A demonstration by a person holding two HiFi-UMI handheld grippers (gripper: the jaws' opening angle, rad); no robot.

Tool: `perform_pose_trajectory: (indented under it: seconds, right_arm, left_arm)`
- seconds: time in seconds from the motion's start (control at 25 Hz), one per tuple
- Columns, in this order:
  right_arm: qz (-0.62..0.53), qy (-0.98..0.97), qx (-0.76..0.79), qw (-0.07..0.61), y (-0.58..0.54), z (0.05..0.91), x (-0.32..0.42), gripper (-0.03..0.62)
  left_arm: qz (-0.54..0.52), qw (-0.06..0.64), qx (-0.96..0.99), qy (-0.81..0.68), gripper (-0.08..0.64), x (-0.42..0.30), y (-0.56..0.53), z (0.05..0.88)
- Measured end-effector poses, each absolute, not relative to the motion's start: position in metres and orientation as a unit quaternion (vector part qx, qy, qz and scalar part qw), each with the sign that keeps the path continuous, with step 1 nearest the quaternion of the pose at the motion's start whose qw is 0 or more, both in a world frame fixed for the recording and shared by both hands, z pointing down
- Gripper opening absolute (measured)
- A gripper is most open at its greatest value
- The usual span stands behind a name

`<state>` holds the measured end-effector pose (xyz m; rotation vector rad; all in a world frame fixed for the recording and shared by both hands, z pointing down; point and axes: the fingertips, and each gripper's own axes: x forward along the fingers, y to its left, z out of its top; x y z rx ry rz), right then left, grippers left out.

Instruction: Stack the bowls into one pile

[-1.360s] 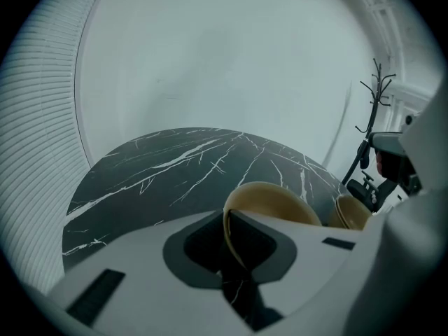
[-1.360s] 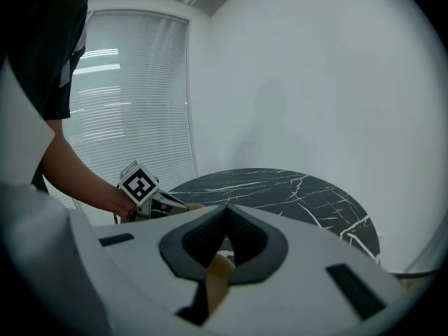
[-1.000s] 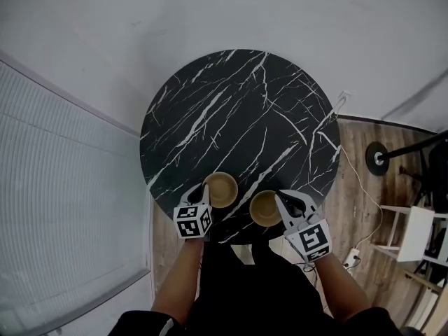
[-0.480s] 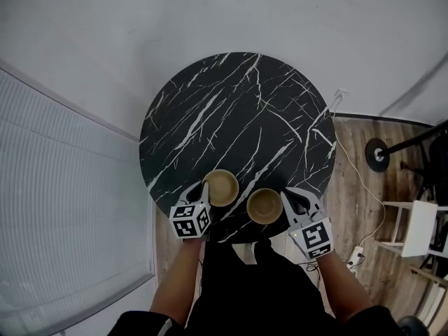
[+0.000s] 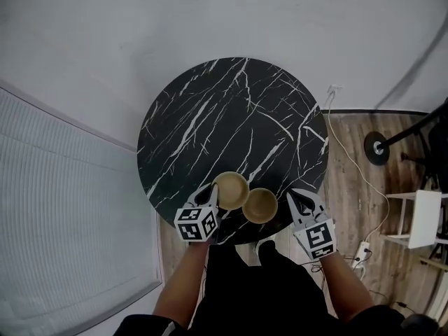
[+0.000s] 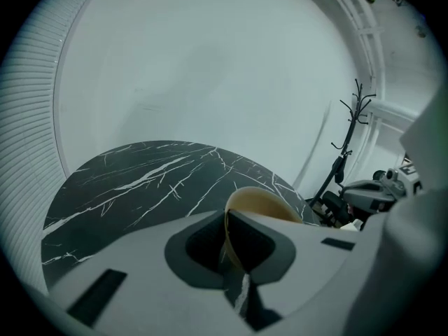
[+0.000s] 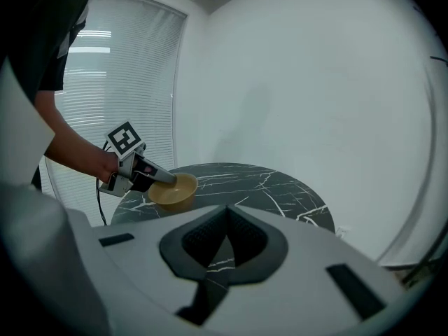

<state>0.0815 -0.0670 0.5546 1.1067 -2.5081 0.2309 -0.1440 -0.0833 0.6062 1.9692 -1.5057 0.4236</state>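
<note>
Over the marble table (image 5: 210, 117), one bowl (image 5: 231, 190) is clamped by its rim in the nearly closed left gripper (image 5: 210, 196) and has been carried against the second bowl (image 5: 260, 205), released just left of the shut, empty right gripper (image 5: 297, 203); stacking seems imminent.

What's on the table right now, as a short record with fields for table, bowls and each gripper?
table: round, black marble with white veins
left bowl: tan, rim pinched by left gripper
right bowl: tan, free, on the table close beside the left bowl
left gripper: shut on left bowl
right gripper: shut, empty, beside right bowl
stack: not yet made
</note>
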Motion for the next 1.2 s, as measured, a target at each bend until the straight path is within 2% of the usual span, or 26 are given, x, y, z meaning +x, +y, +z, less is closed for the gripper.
perform_pose_trajectory:
  seconds: [0.6,1.2]
  right_arm:
    - [0.092,-0.885,0.418,0.183,-0.062,0.556,0.102,0.01]
    - [0.087,-0.891,0.405,0.184,-0.068,0.556,0.091,0.01]
  left_arm:
    - [0.182,0.316,0.788,-0.496,0.029,-0.073,-0.069,0.605]
    - [0.225,0.294,0.801,-0.471,0.029,-0.045,-0.054,0.626]
